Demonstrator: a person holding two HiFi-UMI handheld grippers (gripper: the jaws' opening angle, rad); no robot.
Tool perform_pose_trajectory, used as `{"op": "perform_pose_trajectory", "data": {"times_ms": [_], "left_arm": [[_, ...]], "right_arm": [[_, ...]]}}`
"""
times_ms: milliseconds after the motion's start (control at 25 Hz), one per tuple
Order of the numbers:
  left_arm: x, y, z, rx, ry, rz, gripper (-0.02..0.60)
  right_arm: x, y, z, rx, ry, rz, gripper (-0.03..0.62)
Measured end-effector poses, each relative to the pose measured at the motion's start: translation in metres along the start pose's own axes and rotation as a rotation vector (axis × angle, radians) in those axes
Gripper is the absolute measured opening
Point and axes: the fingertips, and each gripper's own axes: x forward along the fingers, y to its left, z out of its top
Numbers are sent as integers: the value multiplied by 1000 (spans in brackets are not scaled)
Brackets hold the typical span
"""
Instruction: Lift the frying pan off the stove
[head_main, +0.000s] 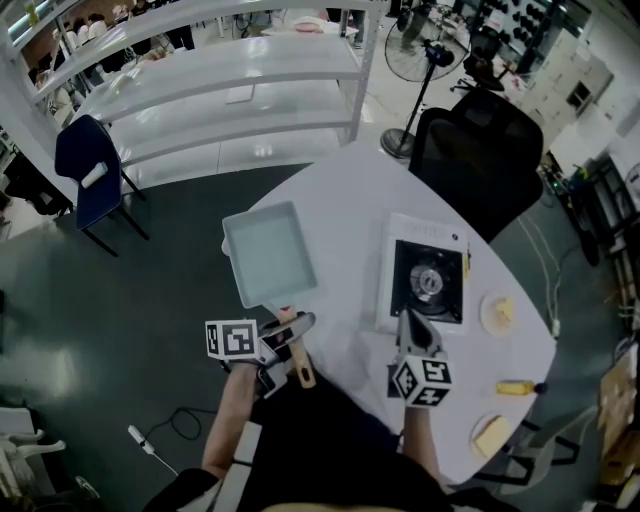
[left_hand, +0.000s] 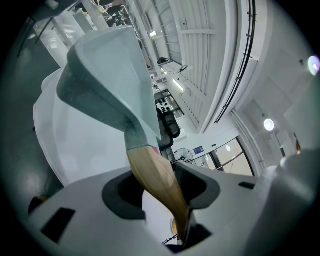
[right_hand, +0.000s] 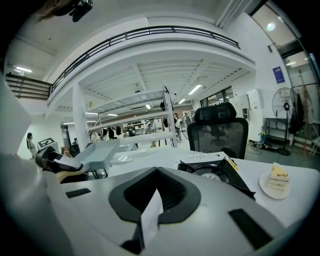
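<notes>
left tongs (head_main: 293, 328): clamp frying pan (head_main: 268, 252) handle | right tongs (head_main: 410, 322): narrow, empty, near stove (head_main: 430, 280) | cake plate (head_main: 487, 319) beside

I'm working in a big open lab or workshop hall, not a home kitchen. My white table (head_main: 340, 190) stands on a bare dark floor (head_main: 120, 300), with only a portable gas stove (head_main: 430, 280) on it for cooking. Behind the table are a black office chair (head_main: 478, 150), a pedestal fan (head_main: 412, 55) and long white shelving racks (head_main: 220, 90); left of it is a blue chair (head_main: 88, 160). Beyond the table a railed upper gallery (right_hand: 150, 32) curves overhead, and people (right_hand: 29, 142) stand far off.
</notes>
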Motion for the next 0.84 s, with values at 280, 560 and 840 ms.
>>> {"op": "perform_pose_trajectory", "data": {"times_ms": [280,560,840], "left_arm": [[-1,3,-3,-2,0,2,181],[-6,1,-4,-3,10,7,181],[-1,3,-6,1,19,1,181]], "right_arm": [[3,5,-4,-4,7,14,6],[2,11,-5,-3,11,22,6],[5,11,-7,-12,18,30,6]]}}
